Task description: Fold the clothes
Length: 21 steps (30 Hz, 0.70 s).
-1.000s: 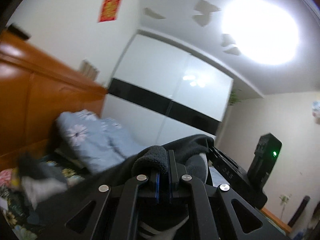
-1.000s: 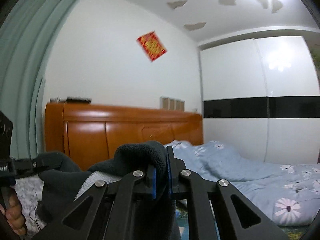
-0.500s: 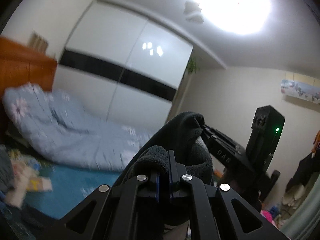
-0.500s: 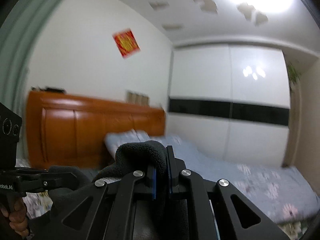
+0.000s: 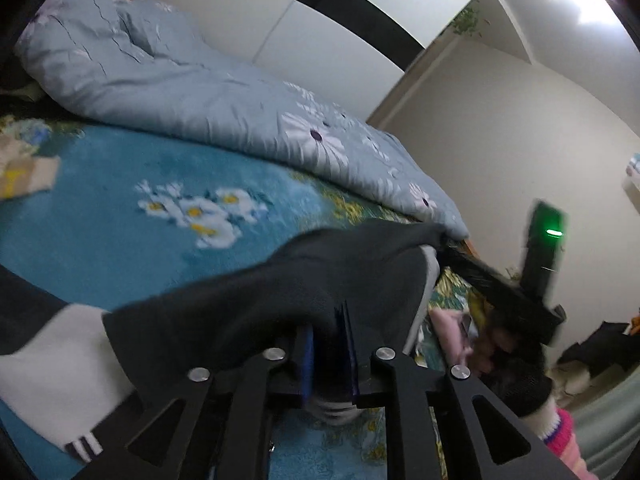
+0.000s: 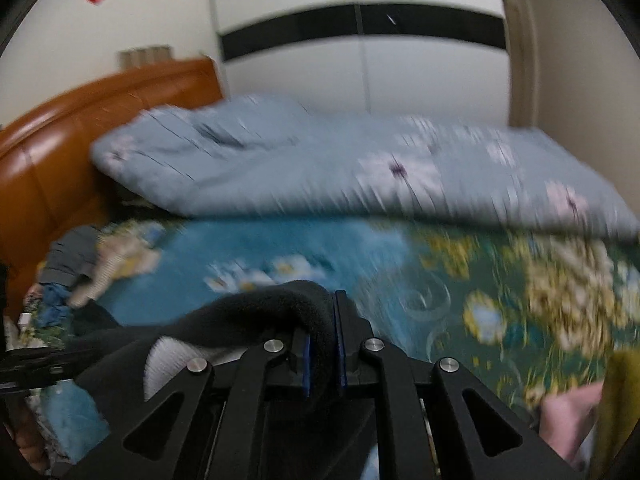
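Low at six o'clock in the left wrist view, the left gripper has its blue-edged jaws a little apart; they have just been opening, and a fold of the dark fleece garment sits between them, though the pads no longer look pressed onto it. The garment stretches from the jaws toward three o'clock, where the right gripper holds its far corner, its black body and green light blurred behind. At eight o'clock a white panel with black stripes of the same garment lies on the teal flowered bed sheet. A pale blue quilt with daisy prints is heaped from eleven to two o'clock, and beyond it stands a white wardrobe with a black band. At four o'clock a hand in a dark glove with a pink cuff carries the right gripper.

At six o'clock in the right wrist view — badly smeared by motion — the right gripper has its jaws clamped on a thick roll of the dark fleece garment, which trails toward eight o'clock, showing a pale lining. The left gripper's black frame reaches in at nine o'clock. The bed sheet fills the middle, the quilt lies above it, and the orange wooden headboard stands at ten o'clock. A small pile of clothes lies at nine o'clock by the headboard.
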Available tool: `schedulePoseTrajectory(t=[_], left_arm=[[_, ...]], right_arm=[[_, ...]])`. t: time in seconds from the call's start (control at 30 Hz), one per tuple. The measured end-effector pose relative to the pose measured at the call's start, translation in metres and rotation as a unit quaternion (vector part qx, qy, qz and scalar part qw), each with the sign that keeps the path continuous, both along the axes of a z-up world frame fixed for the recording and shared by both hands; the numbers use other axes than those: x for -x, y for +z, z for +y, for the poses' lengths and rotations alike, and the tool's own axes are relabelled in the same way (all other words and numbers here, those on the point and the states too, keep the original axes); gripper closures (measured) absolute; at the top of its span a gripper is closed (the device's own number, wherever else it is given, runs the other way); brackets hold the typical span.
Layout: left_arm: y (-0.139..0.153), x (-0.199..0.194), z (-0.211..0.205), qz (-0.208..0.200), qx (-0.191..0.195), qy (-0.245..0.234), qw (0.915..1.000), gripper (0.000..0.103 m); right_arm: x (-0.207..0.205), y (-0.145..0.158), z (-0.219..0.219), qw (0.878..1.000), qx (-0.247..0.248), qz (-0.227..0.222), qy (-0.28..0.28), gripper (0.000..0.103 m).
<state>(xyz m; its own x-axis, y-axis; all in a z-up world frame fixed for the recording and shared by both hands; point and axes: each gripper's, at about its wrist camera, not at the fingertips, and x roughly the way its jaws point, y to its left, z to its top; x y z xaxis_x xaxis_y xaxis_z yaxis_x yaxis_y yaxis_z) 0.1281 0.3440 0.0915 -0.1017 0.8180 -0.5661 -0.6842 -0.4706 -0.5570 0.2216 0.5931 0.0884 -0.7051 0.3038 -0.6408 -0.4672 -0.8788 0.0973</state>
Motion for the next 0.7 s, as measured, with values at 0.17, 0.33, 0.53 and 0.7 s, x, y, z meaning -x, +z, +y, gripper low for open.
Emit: schedulePoseTrajectory(t=[0.17, 0.33, 0.53, 0.7], left_arm=[[-0.008, -0.011, -0.026, 0.034, 0.022, 0.005, 0.9992, 0.072], [-0.011, -0.003, -0.068, 0.057, 0.043, 0.051, 0.9962, 0.063], [-0.030, -0.009, -0.090, 0.076, 0.070, 0.058, 0.9930, 0.052], [-0.052, -0.021, -0.089, 0.082, 0.095, 0.049, 0.9909, 0.050]], right_arm=[[-0.014, -0.049, 0.040, 0.997, 0.047, -0.042, -0.051, 0.093], [-0.024, -0.074, 0.049, 0.993, 0.076, -0.056, -0.068, 0.091], [-0.064, -0.054, 0.034, 0.995, 0.066, -0.023, -0.074, 0.051], [-0.096, -0.020, -0.013, 0.999, -0.002, -0.014, -0.040, 0.050]])
